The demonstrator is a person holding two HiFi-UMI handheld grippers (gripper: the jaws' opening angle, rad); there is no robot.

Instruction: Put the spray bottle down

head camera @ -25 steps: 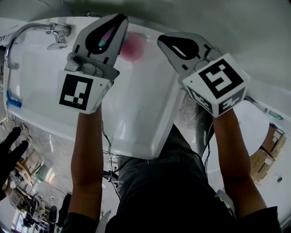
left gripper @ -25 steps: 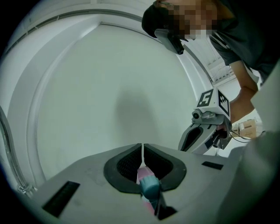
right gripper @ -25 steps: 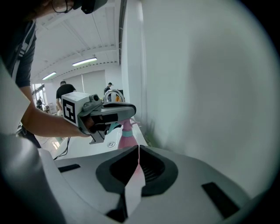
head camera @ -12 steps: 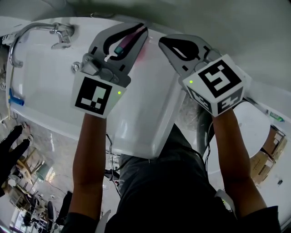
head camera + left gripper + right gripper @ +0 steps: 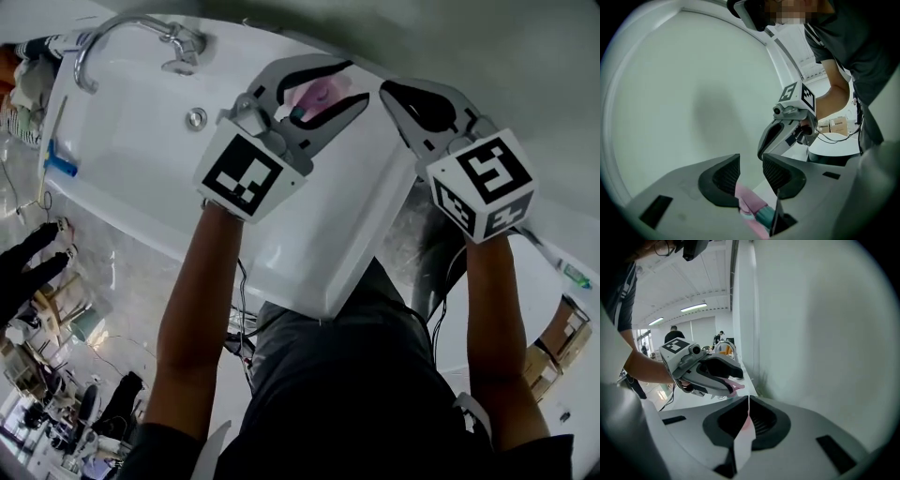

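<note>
Pink plastic with a teal collar, the spray bottle [image 5: 316,94] sits between the fingers [image 5: 724,176] of the left gripper [image 5: 751,164], low in their gap, over the far edge of the white basin [image 5: 141,150] where it meets the pale wall [image 5: 693,93]. Those fingers have just been opening and now stand spread, with the bottle between them but apparently no longer pinched. No view shows whether its base rests on the basin's ledge or hangs free.

That is the main hazard. If the bottle is not seated, the release lets it drop, and the smooth, sloping white surface would probably let it slide or roll down into the basin. If it is seated but tilted, it could tip as soon as its support goes.

Drawing the left gripper back is the next danger. The bottle lies deep between the fingers, so one of them could catch the teal part and drag the bottle over.

The right gripper [image 5: 748,401], its fingers pressed together on nothing, hovers just beside the left one. A small sideways drift could nudge the bottle or the other gripper.
</note>
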